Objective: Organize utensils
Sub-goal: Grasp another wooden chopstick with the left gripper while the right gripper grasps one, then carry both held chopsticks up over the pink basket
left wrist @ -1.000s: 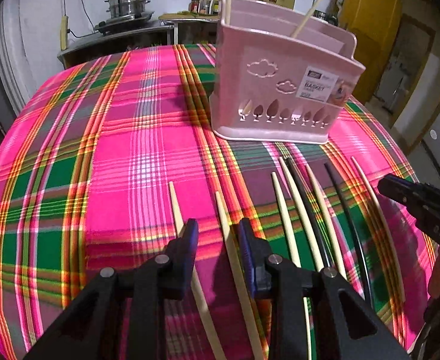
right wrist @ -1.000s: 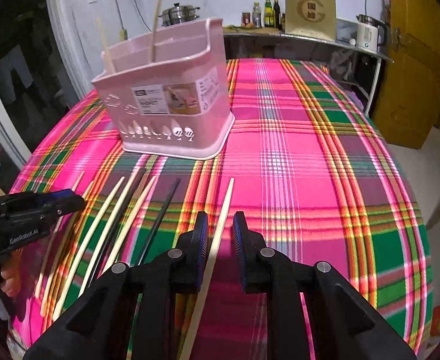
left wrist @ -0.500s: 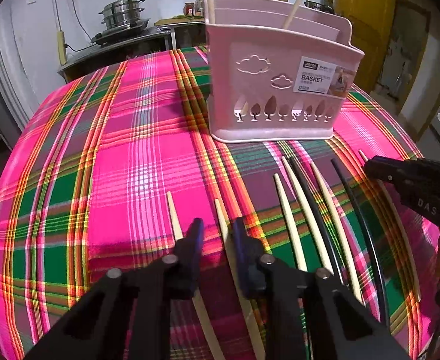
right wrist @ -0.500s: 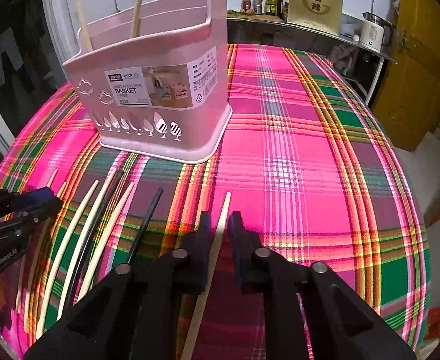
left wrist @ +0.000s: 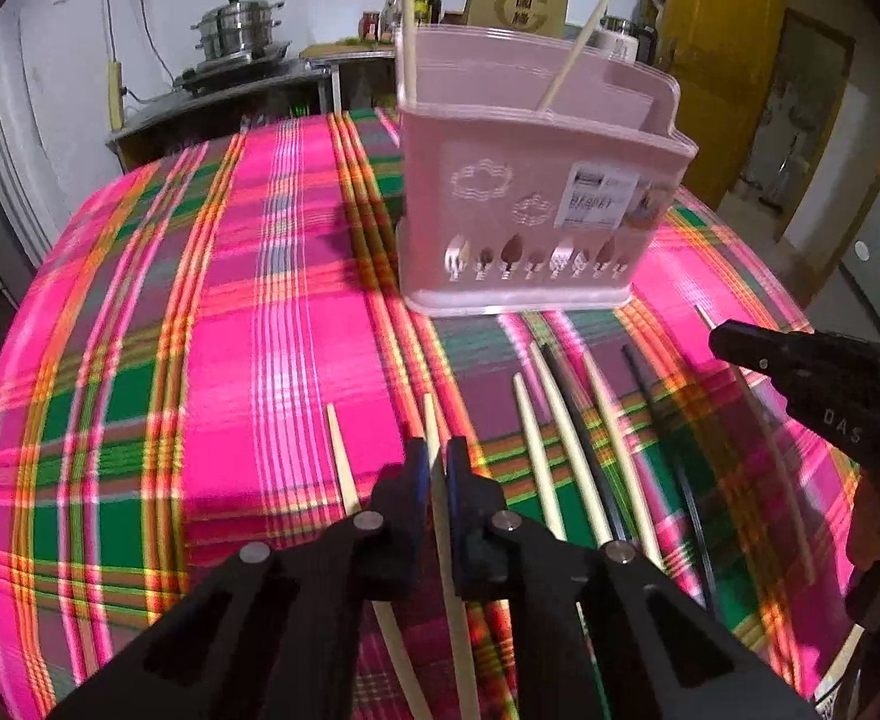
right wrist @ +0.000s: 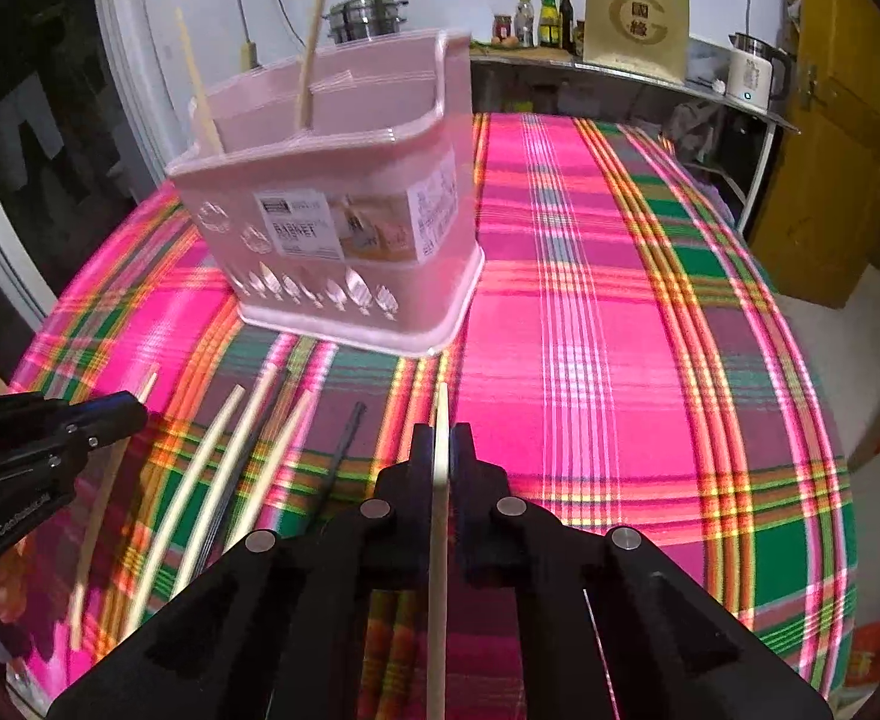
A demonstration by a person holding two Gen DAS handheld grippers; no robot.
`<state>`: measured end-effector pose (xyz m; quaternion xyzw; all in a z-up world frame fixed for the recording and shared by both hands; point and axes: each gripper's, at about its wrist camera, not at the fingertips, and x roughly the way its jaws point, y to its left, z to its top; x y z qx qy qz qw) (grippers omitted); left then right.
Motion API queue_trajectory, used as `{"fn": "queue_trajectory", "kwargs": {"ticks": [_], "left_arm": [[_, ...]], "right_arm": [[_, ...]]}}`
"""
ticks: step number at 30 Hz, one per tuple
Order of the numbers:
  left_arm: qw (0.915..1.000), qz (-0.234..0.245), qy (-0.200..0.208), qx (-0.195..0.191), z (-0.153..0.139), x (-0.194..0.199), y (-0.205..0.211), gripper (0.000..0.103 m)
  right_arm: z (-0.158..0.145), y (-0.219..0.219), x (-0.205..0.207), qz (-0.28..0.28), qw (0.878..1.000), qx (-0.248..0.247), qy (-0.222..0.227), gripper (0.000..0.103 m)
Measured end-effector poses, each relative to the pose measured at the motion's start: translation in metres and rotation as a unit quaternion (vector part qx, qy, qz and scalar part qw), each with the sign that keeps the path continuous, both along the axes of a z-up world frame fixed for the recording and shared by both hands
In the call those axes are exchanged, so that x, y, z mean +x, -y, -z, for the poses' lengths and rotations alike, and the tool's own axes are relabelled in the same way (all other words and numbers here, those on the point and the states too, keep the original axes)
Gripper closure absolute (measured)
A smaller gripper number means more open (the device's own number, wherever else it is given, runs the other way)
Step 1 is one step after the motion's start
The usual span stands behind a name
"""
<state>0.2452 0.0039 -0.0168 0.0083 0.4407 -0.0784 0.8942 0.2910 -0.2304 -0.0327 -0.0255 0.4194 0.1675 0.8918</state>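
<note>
Standing chopsticks (left wrist: 407,24) in pink basket (left wrist: 536,204)

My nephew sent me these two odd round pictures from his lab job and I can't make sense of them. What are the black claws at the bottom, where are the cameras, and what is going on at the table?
There is no robot here: a person holds a two-finger grasping tool in each hand, and a wide-angle camera on each tool looks forward along its fingers. That is why black fingers fill the bottom of both pictures.

One picture is from the left tool, the other from the right tool. Each also shows the other tool at its edge.

The table wears a plaid tablecloth. On it stands a pink utensil basket with two chopsticks already inside, and more pale and black chopsticks lie in a row in front of it.

Each tool is shut on one pale chopstick: the left chopstick and the right chopstick.
</note>
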Motion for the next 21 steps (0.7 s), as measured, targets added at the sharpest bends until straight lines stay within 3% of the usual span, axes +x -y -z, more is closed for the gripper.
{"fn": "queue_trajectory", "kwargs": {"ticks": [13, 21], "left_arm": [[0.9955, 0.011, 0.086, -0.039, -0.081, -0.017, -0.013, 0.098], [0.9930, 0.013, 0.107, -0.048, -0.097, -0.027, -0.018, 0.098]], "right_arm": [[-0.072, 0.010, -0.026, -0.007, 0.996, 0.042, 0.077, 0.098], [-0.094, 0.011, -0.042, -0.011, 0.993, 0.054, 0.105, 0.098]]}}
